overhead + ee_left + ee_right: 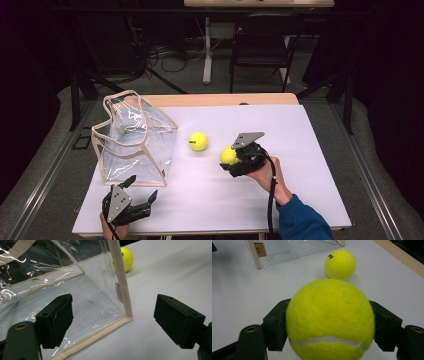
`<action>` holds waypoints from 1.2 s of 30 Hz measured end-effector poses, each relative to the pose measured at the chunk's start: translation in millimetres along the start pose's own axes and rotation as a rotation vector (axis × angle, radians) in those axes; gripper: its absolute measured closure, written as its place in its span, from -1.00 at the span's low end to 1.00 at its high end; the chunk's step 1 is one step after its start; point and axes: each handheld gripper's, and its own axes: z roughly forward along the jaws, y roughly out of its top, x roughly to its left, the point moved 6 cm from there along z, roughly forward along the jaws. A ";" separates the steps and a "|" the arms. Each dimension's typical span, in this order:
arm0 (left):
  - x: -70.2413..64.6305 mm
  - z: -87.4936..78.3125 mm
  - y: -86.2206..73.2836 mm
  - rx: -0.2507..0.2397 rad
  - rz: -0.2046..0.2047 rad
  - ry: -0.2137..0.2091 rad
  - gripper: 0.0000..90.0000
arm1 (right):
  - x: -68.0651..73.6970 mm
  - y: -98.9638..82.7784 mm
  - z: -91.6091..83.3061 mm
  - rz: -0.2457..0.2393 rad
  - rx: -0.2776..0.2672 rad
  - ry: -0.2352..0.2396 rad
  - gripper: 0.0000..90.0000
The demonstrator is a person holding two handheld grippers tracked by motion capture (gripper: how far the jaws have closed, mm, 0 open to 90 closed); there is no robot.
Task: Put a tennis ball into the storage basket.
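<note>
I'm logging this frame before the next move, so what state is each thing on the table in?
Right tool: shut on the held tennis ball.
Held tennis ball: clamped between the jaws.
Left tool: open, holding nothing, beside the bag's corner.
Clear bag: standing on the table, mouth open, nothing visible inside.
Loose tennis ball: resting free on the table.

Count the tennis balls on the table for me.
2. One ball is clamped in the right tongs; the other ball lies loose on the table, beside the clear bag.
</note>
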 end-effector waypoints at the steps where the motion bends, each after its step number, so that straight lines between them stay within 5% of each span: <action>1: 0.0 0.1 0.2 -0.001 -0.001 0.001 -0.65 | 0.5 0.5 0.6 -0.002 0.003 0.002 -0.42; 36: 0.0 1.4 0.0 0.001 0.002 -0.005 -0.65 | -5.3 43.3 10.7 -0.043 0.009 0.014 -0.42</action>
